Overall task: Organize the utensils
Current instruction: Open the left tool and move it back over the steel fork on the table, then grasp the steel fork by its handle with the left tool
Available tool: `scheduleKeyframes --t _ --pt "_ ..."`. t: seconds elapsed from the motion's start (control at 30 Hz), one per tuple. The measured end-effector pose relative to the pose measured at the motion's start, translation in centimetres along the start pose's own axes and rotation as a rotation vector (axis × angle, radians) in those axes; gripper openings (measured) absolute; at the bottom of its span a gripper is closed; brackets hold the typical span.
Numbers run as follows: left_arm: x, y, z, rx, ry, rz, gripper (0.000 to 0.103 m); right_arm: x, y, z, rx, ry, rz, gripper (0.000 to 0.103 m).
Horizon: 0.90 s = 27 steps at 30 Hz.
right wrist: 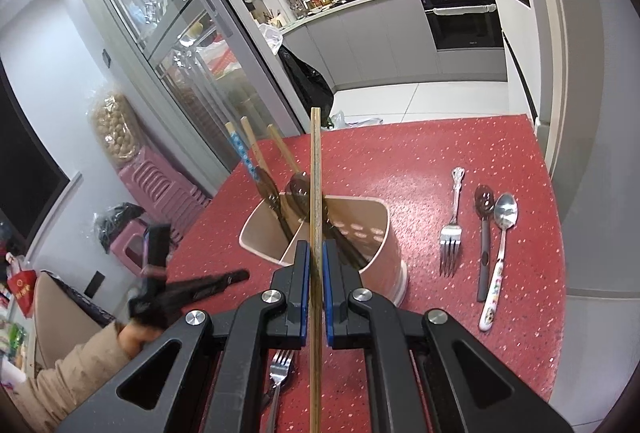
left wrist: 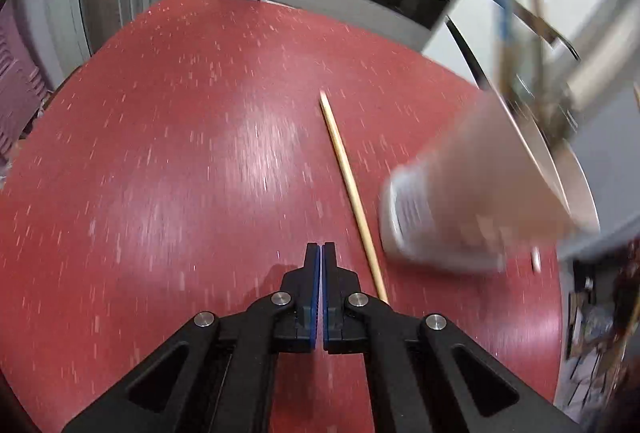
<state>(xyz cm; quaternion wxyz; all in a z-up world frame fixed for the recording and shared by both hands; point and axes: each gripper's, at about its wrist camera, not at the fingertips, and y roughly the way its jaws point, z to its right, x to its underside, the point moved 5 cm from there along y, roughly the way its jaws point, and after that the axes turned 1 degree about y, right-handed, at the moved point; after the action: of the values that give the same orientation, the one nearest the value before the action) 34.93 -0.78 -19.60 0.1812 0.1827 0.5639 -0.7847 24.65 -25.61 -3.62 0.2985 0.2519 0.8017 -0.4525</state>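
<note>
While right tool (right wrist: 316,253) pinches upright chopstick (right wrist: 316,169) above holder (right wrist: 384,233), left tool (left wrist: 321,253) closed, empty.

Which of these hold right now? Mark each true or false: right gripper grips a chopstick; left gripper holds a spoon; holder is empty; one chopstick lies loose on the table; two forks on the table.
1. The right gripper grips a chopstick. True.
2. The left gripper holds a spoon. False: shut on nothing.
3. The holder is empty. False: several utensils stand in it.
4. One light chopstick lies loose on the table. True.
5. Two forks lie on the table. True: fork and near fork.
</note>
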Motion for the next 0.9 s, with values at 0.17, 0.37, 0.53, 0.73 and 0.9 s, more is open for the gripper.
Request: scheduleKeyframes --t 0.17,0.37,0.53,0.73,0.9 --pt "5.2 -2.2 1.3 -0.003 0.081 0.014 0.025 2.5 0.2 -0.2 -0.024 0.013 -0.033 0.007" --pt "10.2 -3.0 4.1 -0.045 0.162 0.019 0.103 5.0 0.0 -0.1 -0.038 0.035 -0.06 0.007" --pt "12.3 -2.1 8.0 -0.09 0.204 0.019 0.103 5.7 -0.5 0.3 -0.042 0.049 -0.061 0.007" --pt "15.8 -0.8 12.0 -0.045 0.203 -0.077 0.08 6.3 -1.0 0.6 -0.056 0.061 -0.06 0.007" --pt "17.6 0.9 12.0 -0.008 0.158 -0.167 0.068 6.5 -1.7 0.9 -0.066 0.07 -0.047 0.007"
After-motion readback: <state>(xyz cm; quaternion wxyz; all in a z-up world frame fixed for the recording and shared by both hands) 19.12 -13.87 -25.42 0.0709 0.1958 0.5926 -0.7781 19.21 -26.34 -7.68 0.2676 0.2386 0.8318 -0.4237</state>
